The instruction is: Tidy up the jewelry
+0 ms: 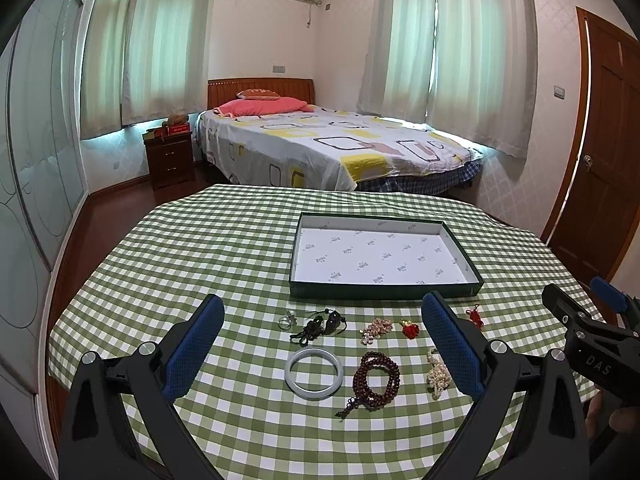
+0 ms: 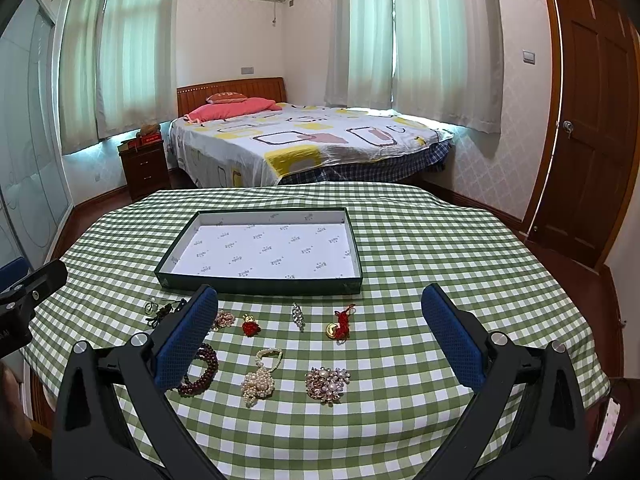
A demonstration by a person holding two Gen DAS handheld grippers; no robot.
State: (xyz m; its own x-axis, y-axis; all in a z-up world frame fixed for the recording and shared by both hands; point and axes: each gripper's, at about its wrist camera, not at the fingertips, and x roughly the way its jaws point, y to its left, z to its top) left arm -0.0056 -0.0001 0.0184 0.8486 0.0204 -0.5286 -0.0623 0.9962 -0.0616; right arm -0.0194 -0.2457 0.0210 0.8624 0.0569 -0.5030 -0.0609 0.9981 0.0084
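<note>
Your left gripper (image 1: 322, 326) is spread wide and holds nothing, poised above the desk (image 1: 180, 248) with its checked green cloth. Between its fingers lie a pale bangle (image 1: 314, 373), a dark red bead bracelet (image 1: 376, 376), a black cord piece (image 1: 320, 326) and a small ring (image 1: 288, 319). Your right gripper (image 2: 320, 316) is just as wide open and empty. Below it you have a pearl bracelet (image 2: 260, 380), a round flower brooch (image 2: 327, 384), a red pendant (image 2: 250, 326), a slim crystal brooch (image 2: 298, 316) and a red knot charm (image 2: 342, 326). Beyond both rows sits the shallow green tray (image 2: 260, 282), white-lined, with no jewelry in it.
</note>
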